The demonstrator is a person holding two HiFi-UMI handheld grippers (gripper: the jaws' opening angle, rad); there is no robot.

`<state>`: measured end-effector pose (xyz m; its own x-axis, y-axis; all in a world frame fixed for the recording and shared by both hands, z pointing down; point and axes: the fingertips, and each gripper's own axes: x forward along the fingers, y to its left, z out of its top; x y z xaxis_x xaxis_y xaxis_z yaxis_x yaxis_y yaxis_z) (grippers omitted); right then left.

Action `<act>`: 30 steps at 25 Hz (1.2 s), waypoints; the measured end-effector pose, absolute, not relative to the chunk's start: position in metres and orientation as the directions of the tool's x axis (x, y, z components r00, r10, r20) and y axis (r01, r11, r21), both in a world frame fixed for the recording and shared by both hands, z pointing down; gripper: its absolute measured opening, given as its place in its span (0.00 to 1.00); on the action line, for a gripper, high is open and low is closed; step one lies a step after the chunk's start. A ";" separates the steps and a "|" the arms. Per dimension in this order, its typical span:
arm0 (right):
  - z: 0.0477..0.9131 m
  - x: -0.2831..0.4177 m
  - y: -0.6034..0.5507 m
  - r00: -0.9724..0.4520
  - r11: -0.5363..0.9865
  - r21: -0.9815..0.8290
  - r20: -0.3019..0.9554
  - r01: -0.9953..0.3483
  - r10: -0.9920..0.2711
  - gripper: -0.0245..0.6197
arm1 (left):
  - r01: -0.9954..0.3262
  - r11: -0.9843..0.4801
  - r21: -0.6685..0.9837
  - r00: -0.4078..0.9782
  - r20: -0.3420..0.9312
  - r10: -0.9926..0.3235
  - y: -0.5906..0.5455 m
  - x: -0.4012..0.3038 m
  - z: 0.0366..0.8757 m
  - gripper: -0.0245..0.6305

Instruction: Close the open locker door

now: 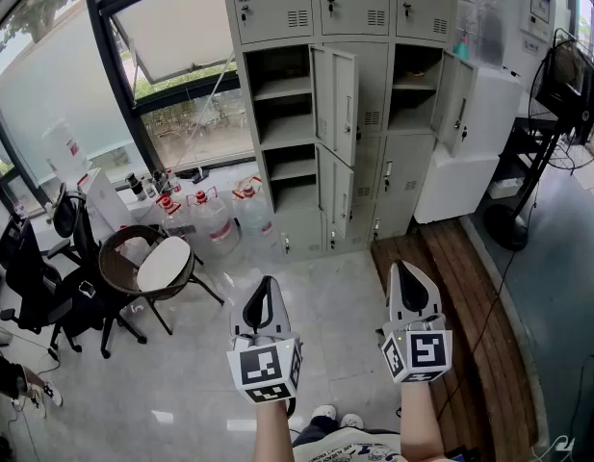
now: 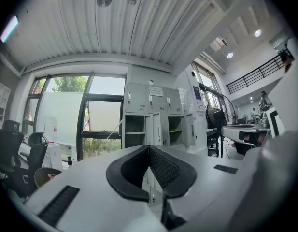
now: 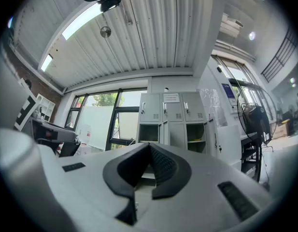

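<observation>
A grey locker bank [image 1: 364,27] stands against the far wall, several steps away. Three of its doors hang open: a middle-row door [image 1: 337,89], a lower door [image 1: 335,192] beneath it, and a right-column door [image 1: 457,104]. Both grippers are held low in front of me, pointing towards the lockers and well short of them. My left gripper [image 1: 269,280] has its jaws together with nothing between them. My right gripper [image 1: 403,267] is likewise shut and empty. The lockers [image 2: 153,124] show beyond the left gripper [image 2: 149,147], and the lockers [image 3: 173,122] sit beyond the right gripper [image 3: 149,144].
A round chair [image 1: 147,263] and black office chairs [image 1: 37,268] stand at the left. Water jugs [image 1: 215,218] sit by the window near the lockers. A white cabinet [image 1: 470,152], a standing fan [image 1: 566,75] and a wooden platform [image 1: 460,287] are at the right.
</observation>
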<state>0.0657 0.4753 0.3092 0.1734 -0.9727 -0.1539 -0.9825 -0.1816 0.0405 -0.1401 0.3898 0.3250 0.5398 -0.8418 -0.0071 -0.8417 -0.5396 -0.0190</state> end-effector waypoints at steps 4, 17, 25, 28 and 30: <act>0.310 0.062 0.472 0.172 -0.180 0.038 -0.154 -0.983 -0.973 0.03 | -0.841 -0.541 -0.017 0.541 -0.006 -0.841 0.387 -0.143 0.327 0.04; 0.314 0.059 0.454 0.209 -0.209 -0.014 -0.161 -0.978 -0.965 0.03 | -0.840 -0.543 -0.010 0.543 -0.013 -0.840 0.366 -0.157 0.330 0.04; 0.318 0.042 0.426 0.181 -0.183 0.002 -0.161 -0.983 -0.970 0.25 | -0.828 -0.561 -0.010 0.561 -0.017 -0.828 0.337 -0.161 0.335 0.04; 0.321 0.038 0.420 0.190 -0.191 -0.014 -0.155 -0.982 -0.969 0.25 | -0.821 -0.571 -0.015 0.571 -0.009 -0.821 0.328 -0.164 0.336 0.04; 0.324 0.038 0.415 0.195 -0.194 -0.022 -0.151 -0.981 -0.969 0.25 | -0.819 -0.574 -0.015 0.574 -0.002 -0.819 0.322 -0.165 0.339 0.04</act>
